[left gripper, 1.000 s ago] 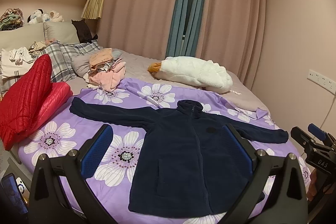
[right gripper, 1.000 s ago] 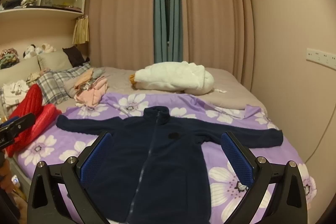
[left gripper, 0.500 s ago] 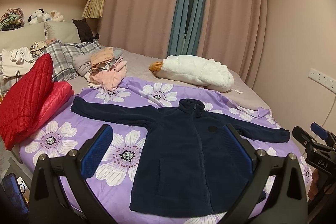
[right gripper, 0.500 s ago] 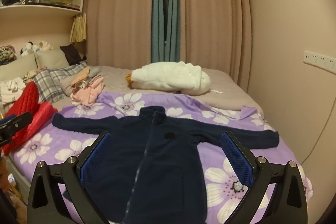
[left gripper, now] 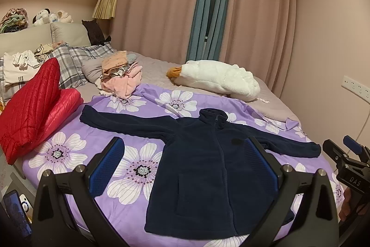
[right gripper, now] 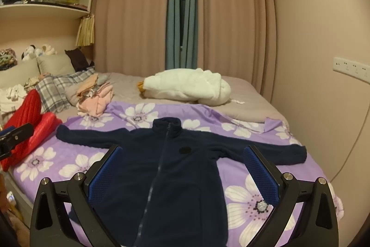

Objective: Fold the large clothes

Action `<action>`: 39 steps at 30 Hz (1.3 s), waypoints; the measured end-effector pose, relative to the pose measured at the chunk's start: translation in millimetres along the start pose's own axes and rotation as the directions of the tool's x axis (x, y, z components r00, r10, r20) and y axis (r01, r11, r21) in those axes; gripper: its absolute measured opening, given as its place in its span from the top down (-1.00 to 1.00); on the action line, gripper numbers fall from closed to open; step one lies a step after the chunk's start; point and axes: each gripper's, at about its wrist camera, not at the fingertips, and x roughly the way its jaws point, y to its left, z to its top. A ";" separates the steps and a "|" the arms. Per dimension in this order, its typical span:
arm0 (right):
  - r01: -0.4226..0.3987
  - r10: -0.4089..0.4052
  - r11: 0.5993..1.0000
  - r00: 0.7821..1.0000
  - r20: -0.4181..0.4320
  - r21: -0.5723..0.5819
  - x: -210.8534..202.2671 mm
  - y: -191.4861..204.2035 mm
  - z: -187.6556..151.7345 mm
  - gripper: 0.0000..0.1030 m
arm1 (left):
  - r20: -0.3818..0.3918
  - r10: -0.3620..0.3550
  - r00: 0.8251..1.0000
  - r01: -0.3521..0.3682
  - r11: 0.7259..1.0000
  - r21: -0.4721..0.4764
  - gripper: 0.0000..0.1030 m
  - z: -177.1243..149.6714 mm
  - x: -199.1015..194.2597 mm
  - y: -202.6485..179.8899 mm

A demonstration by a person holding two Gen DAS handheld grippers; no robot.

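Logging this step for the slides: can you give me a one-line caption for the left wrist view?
Navy fleece jacket spread flat, sleeves out, on the purple floral sheet, framed by the open left gripper.

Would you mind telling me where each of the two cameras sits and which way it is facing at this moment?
Left wrist view: on the left gripper, above the bed's foot, facing the navy fleece jacket spread flat; its open fingers frame it, and the right gripper shows at the right edge.
Right wrist view: on the right gripper, facing the jacket more squarely; its open fingers show, and part of the left gripper at the left edge.
Shared: jacket, purple floral sheet, white plush goose, red quilted jacket.
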 end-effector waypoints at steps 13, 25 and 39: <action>0.001 -0.001 1.000 1.000 -0.005 0.001 3.4 -0.7 -0.2 -0.98 | -0.012 0.003 1.000 -0.003 1.000 0.005 -1.00 0.4 5.0 -7.0; 0.016 -0.016 1.000 1.000 -0.019 -0.008 6.7 0.8 -1.1 -0.98 | -0.015 -0.003 1.000 0.003 1.000 0.006 -1.00 -0.2 6.4 -7.7; 0.016 -0.016 1.000 0.999 -0.028 -0.012 11.6 -3.4 -1.9 -0.98 | -0.021 -0.008 1.000 0.008 1.000 0.006 -1.00 -1.2 16.5 -8.0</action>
